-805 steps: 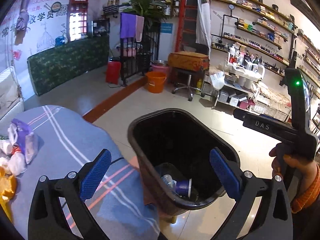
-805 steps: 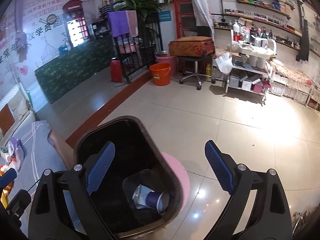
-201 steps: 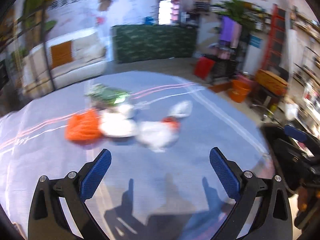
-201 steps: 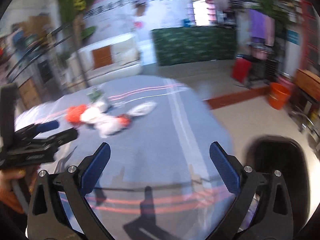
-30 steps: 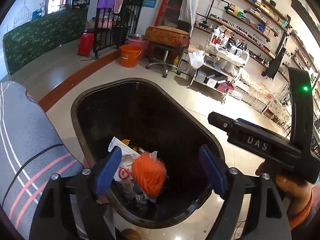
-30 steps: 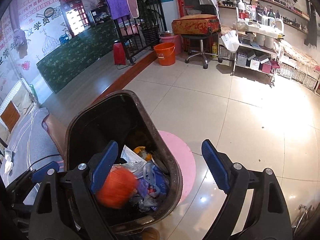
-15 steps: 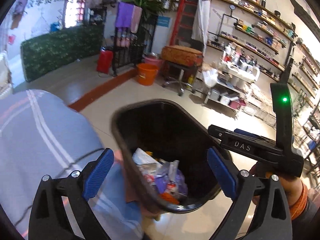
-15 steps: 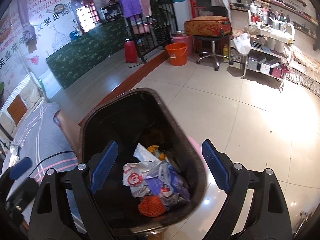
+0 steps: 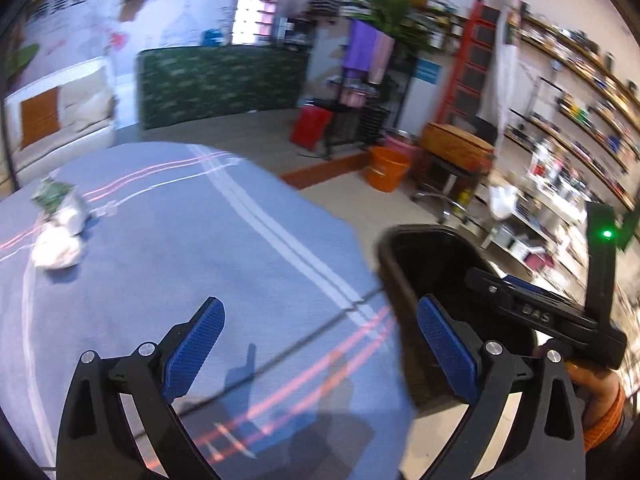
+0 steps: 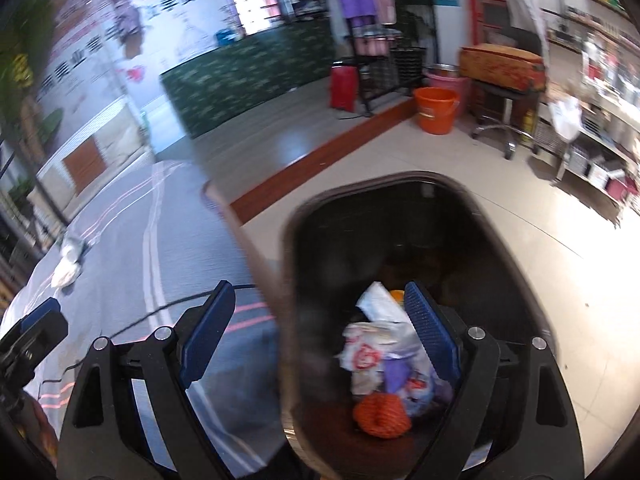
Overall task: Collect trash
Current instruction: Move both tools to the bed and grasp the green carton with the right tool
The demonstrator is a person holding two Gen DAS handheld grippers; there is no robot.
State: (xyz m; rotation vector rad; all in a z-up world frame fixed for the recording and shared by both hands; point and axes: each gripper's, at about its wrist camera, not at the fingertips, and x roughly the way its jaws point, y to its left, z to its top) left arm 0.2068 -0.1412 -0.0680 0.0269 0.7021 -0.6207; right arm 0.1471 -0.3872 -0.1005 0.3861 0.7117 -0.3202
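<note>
The black trash bin point(image 10: 500, 240) stands on the floor beside the table, and in it lie an orange net ball point(image 10: 382, 416), white and purple wrappers point(image 10: 380, 344) and other scraps. My right gripper point(image 10: 318, 322) hangs open over the bin's near rim, empty. In the left wrist view my left gripper point(image 9: 320, 340) is open and empty above the blue-grey tablecloth point(image 9: 168, 264). A white crumpled bag point(image 9: 60, 246) and a green wrapper point(image 9: 52, 194) lie far left on the cloth. The bin point(image 9: 404, 256) sits at the right there, partly behind the other gripper's body.
A hand in an orange sleeve point(image 9: 600, 396) holds the right gripper's handle. On the tiled floor beyond stand an orange bucket point(image 10: 435, 108), a stool point(image 10: 504, 92), a red case point(image 10: 343, 82) and shelving point(image 9: 568, 152). A green counter point(image 9: 224, 80) runs along the back wall.
Both views have swung left from the bin toward the table. The orange net ball, last seen falling from the left gripper, now rests in the bin. The left jaws stand wider.
</note>
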